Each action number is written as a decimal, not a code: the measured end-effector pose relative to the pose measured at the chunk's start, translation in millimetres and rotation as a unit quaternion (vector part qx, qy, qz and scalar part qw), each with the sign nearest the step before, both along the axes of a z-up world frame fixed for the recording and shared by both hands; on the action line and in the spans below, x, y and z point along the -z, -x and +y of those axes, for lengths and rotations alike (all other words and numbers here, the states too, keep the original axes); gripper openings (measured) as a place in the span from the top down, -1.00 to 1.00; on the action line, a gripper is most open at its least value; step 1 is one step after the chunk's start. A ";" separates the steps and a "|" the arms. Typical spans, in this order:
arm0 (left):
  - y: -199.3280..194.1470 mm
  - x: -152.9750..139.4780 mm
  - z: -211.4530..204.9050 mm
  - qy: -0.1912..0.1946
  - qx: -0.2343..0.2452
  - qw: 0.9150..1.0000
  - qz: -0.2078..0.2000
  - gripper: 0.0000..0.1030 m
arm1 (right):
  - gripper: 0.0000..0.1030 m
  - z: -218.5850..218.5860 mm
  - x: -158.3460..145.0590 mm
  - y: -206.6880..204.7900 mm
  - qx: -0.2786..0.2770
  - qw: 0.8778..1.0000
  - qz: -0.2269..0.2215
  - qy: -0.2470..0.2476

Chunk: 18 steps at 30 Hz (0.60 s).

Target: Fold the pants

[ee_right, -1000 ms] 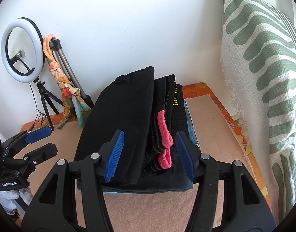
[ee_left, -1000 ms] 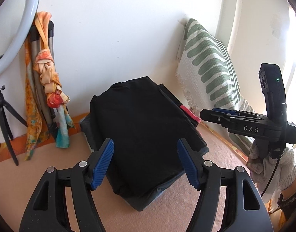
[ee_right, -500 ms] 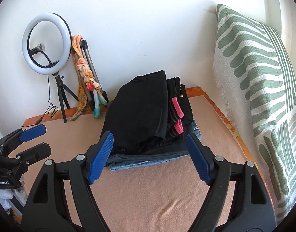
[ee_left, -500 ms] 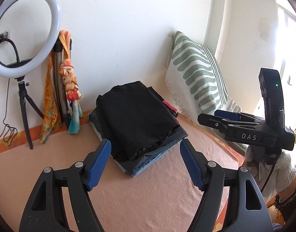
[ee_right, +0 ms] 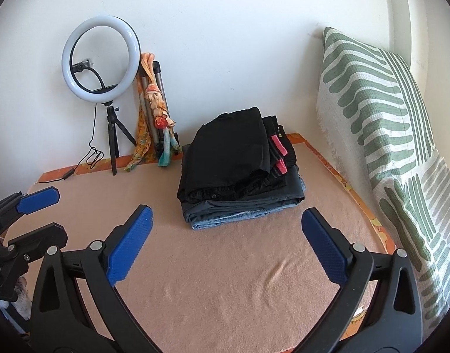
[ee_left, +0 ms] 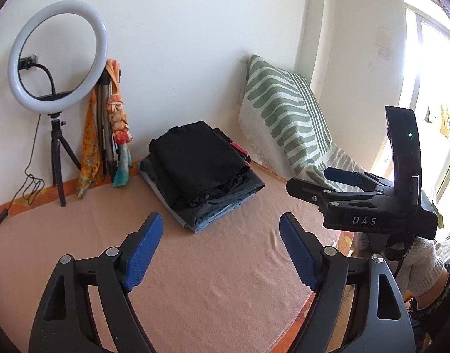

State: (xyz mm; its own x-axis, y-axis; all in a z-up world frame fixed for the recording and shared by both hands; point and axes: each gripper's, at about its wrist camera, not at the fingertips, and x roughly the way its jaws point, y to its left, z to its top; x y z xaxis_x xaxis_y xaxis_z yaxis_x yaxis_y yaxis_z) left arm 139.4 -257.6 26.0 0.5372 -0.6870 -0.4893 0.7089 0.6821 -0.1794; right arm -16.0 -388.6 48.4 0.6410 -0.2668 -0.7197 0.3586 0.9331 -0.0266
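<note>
A: Where are the folded black pants [ee_right: 229, 150] seen?

B: They are laid on top of a stack of folded clothes [ee_right: 245, 203], which is set on a peach blanket [ee_right: 225, 279] near the white wall, at about twelve o'clock from both cameras. Grey and blue denim layers are seen at the bottom of the stack, and a pink strip shows on its right side.

A: How is the left hand-held gripper [ee_left: 219, 250] set?

B: Its jaws are opening, and nothing is held between the blue pads [ee_left: 142, 253]; only blanket is seen there.

A: And the right hand-held gripper [ee_right: 226, 245]?

B: Its jaws are opening too, spread wide and empty, well short of the stack.

A: What else is shown?

B: A ring light [ee_right: 100, 58] on a tripod is stood at ten o'clock, a knotted scarf [ee_right: 160, 117] is hung beside it, and a green-striped cushion [ee_right: 380, 123] is leaned at two o'clock.
</note>
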 end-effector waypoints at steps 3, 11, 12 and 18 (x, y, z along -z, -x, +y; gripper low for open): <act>8.3 5.6 9.4 0.004 -0.003 1.000 0.008 -0.58 | -1.00 7.8 2.7 8.0 0.003 1.000 0.000 0.002; 19.3 22.0 23.1 0.000 -0.025 1.000 0.017 -0.59 | -1.00 16.2 10.0 22.6 0.014 1.000 -0.006 -0.002; 21.2 24.1 24.2 -0.003 -0.030 0.999 0.015 -0.59 | -1.00 16.1 11.7 23.6 0.016 1.000 -0.006 -0.003; 22.9 35.9 28.8 -0.019 -0.043 0.999 0.011 -0.59 | -1.00 16.7 17.5 26.7 0.023 1.000 -0.008 -0.001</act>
